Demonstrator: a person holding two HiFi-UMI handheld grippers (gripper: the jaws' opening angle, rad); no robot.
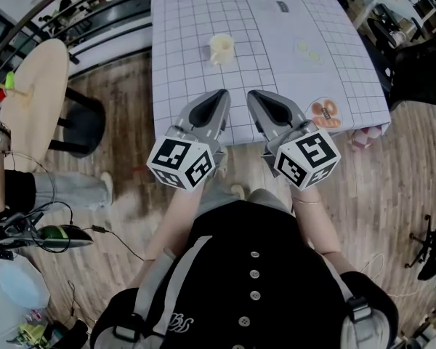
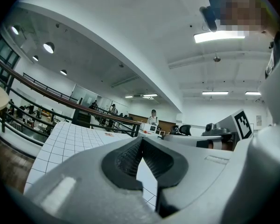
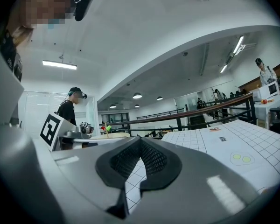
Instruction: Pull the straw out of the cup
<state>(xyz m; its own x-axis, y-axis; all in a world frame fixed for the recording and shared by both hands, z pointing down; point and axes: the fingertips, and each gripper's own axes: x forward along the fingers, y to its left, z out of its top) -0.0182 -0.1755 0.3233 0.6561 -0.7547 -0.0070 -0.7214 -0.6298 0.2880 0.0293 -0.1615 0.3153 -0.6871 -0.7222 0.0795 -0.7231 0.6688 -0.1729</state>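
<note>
In the head view a small cream cup (image 1: 221, 48) stands on the gridded white tablecloth (image 1: 276, 71), towards the far left of the middle. I cannot make out a straw in it. My left gripper (image 1: 224, 93) and right gripper (image 1: 251, 93) hover side by side over the table's near edge, pointing level at the far side, well short of the cup. Both are shut with nothing between their jaws, as the left gripper (image 2: 141, 139) and the right gripper (image 3: 140, 140) show in their own views. The cup does not appear in either gripper view.
On the cloth lie a round orange-printed sticker (image 1: 324, 113) at the near right, a green-dotted mark (image 1: 309, 49) and a small dark label (image 1: 283, 6). A round wooden table (image 1: 33, 86) and a black stool (image 1: 80, 122) stand to the left on the wooden floor.
</note>
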